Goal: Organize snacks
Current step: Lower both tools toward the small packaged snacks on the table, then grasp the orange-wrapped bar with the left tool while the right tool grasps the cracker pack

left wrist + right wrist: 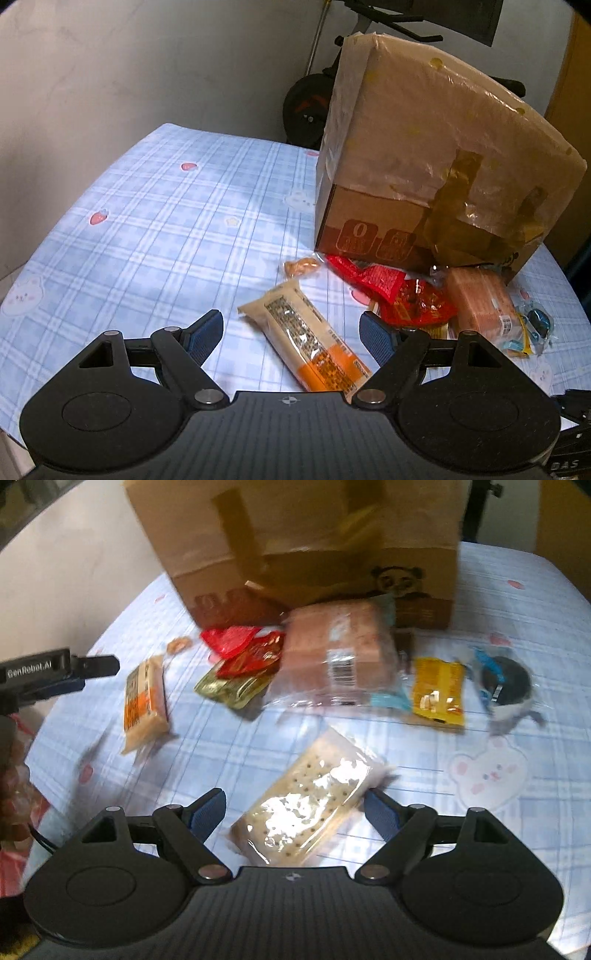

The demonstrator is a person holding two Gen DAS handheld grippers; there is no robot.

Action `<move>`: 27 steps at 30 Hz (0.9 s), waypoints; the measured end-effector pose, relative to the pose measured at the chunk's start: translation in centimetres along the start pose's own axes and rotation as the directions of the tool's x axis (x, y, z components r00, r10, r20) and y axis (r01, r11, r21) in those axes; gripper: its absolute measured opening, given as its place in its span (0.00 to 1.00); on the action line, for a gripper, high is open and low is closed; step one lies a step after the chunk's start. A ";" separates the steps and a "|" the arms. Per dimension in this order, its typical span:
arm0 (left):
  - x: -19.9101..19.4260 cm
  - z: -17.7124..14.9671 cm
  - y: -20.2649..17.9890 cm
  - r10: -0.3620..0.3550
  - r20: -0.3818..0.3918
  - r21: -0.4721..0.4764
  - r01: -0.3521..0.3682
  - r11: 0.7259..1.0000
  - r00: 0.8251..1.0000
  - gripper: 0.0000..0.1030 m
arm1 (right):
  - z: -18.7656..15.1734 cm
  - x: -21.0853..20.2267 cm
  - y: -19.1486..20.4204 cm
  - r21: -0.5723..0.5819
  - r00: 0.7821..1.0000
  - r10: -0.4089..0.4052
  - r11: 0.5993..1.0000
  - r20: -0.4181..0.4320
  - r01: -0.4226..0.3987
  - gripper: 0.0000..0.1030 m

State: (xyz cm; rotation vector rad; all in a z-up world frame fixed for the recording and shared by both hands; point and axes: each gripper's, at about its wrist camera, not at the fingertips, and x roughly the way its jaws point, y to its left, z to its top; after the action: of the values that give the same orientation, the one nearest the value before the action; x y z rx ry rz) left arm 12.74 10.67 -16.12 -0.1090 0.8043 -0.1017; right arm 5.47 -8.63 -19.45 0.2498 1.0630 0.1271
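Snacks lie on a blue checked tablecloth (pixel 155 229) in front of a taped cardboard box (pixel 424 147). My left gripper (pixel 291 332) is open, and a cream and orange snack bar (pixel 306 339) lies between its blue pads without touching them. Behind the bar are red packets (pixel 399 291), a pinkish wrapped pack (pixel 480 302) and a small orange snack (pixel 301 266). My right gripper (pixel 295 808) is open low over a clear-wrapped cracker pack (pixel 306 805), whose far corner is close to the right pad. The right wrist view is blurred.
A yellow packet (pixel 437 686), a dark round cookie in a blue wrapper (pixel 504 683) and a gold-green packet (pixel 232 688) lie near the box (pixel 306 542). One of the left gripper's fingers (pixel 99 666) shows at the left. An exercise bike (pixel 306 107) stands behind the table.
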 end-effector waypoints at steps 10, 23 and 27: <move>0.6 -1.3 -0.7 -0.014 -0.037 -0.026 0.013 1.000 0.999 0.80 | 0.4 2.0 2.2 -0.205 0.996 -0.056 0.976 0.064 0.068 0.71; 4.5 -1.3 -0.9 0.050 -0.105 -0.076 -0.058 0.995 0.993 0.80 | -0.9 1.2 1.5 -0.212 0.992 -0.070 0.973 0.105 0.091 0.58; 5.7 -0.9 -0.8 0.087 -0.109 -0.092 -0.097 0.991 0.990 0.79 | -1.0 1.1 1.4 -0.213 0.991 -0.062 0.973 0.117 0.086 0.55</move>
State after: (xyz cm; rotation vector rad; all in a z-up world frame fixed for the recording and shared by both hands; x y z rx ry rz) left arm 15.99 9.08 -20.65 -0.1589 0.9179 0.0197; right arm 5.18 -6.93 -20.46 0.0188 0.9388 0.1595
